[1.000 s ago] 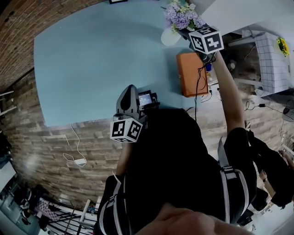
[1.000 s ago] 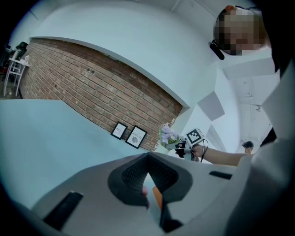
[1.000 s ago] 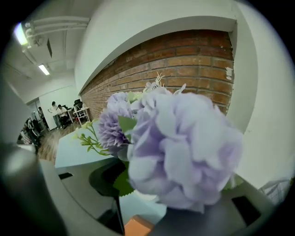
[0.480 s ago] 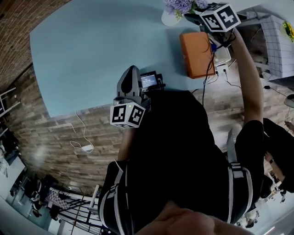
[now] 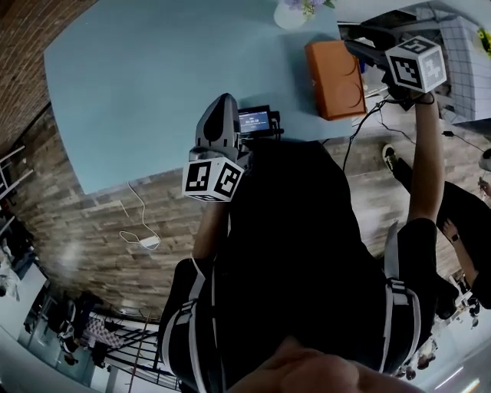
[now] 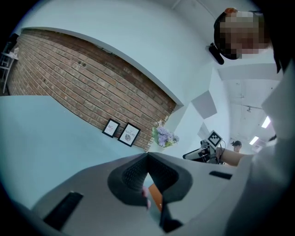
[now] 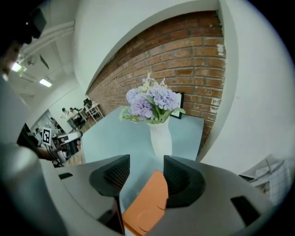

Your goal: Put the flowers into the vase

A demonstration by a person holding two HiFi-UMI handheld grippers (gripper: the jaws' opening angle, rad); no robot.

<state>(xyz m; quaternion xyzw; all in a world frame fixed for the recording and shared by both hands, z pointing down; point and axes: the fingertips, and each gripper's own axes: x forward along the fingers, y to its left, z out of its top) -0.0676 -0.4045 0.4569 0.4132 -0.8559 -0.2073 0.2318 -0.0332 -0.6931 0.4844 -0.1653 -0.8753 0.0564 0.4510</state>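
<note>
Purple and white flowers [image 7: 152, 102] stand in a white vase [image 7: 160, 137] on the pale blue table [image 5: 153, 77]; in the head view only the vase [image 5: 291, 13] shows, at the table's far edge. My right gripper [image 7: 146, 169] is open and empty, its jaws apart from the vase and pointing down at it. In the head view the right gripper [image 5: 351, 46] hangs beside the orange box [image 5: 334, 67]. Over the table's near edge my left gripper [image 5: 223, 100] is held with its fingertips meeting [image 6: 147, 156] and nothing visibly held.
A small device with a lit screen [image 5: 255, 121] sits at the near table edge beside the left gripper. Two framed pictures [image 6: 120, 131] lean on the brick wall behind the vase. On the floor lies a white cable with an adapter [image 5: 147, 241]. People stand far off [image 7: 69, 113].
My right gripper has pulled back from the flowers toward the right, past the orange box, with its jaws still apart. The left gripper has hardly moved.
</note>
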